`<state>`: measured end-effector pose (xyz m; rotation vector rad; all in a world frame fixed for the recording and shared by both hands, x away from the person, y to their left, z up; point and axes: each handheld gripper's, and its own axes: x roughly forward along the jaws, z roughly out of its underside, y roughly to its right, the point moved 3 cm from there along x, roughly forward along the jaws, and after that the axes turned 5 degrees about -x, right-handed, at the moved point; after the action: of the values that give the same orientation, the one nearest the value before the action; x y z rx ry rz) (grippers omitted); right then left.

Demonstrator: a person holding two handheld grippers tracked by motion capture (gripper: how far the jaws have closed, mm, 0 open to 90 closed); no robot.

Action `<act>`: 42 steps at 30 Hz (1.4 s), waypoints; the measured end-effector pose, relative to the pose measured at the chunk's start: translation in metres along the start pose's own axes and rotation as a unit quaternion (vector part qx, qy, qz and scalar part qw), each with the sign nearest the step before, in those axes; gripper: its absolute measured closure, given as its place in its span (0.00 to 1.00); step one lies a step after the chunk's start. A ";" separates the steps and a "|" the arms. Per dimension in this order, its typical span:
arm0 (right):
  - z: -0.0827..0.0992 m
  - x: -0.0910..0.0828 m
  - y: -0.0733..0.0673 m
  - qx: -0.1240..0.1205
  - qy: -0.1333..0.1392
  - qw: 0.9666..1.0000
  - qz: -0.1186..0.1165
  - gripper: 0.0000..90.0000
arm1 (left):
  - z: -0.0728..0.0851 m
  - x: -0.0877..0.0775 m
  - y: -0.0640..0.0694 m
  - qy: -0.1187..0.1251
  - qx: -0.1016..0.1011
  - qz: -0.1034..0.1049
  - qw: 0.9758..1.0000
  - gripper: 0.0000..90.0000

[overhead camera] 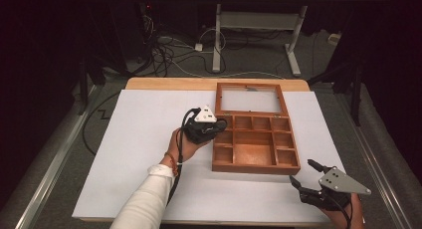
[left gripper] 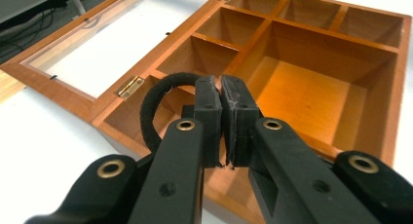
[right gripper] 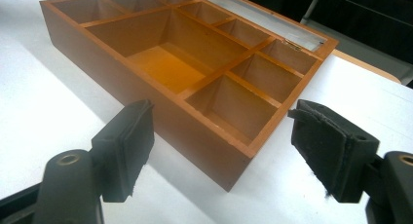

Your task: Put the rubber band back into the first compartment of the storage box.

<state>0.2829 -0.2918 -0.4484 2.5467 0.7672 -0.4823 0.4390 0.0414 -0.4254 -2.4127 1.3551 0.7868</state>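
Observation:
A shallow wooden box (overhead camera: 256, 168) with several empty compartments sits on the white sheet, its glass-paned lid (overhead camera: 250, 99) laid flat open behind it. My left gripper (overhead camera: 222, 125) hovers over the box's left edge, shut on a black elastic loop (left gripper: 148, 104) that curls out to the left of the pads. In the left gripper view the closed gripper (left gripper: 221, 87) is above a small left-side compartment of the box (left gripper: 336, 36). My right gripper (overhead camera: 302, 171) is open off the box's front right corner. In its own view the right gripper (right gripper: 221, 108) frames the box (right gripper: 87, 53) with nothing between the pads.
A white sheet (overhead camera: 149, 139) covers the wooden table, with bare room left of and in front of the box. Cables (overhead camera: 164, 50) and a desk frame (overhead camera: 259, 20) are on the floor beyond the table's far edge.

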 end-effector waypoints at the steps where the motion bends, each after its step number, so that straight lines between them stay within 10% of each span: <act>1: 0.000 0.000 0.000 0.001 0.000 1.000 0.000 0.27 | -0.001 0.003 -0.001 -0.002 -0.002 0.000 1.000 0.94; 20: -0.002 -0.003 -0.001 -0.007 0.012 1.000 0.003 0.28 | -0.008 0.040 -0.018 -0.024 -0.047 -0.023 0.998 0.93; 42: 0.000 -0.001 -0.003 -0.018 0.003 1.000 -0.006 0.30 | -0.003 0.050 -0.022 -0.036 -0.053 -0.033 0.997 0.87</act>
<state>0.2805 -0.2900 -0.4489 2.5124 0.7863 -0.4609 0.4797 0.0168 -0.4520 -2.4680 1.2305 0.9405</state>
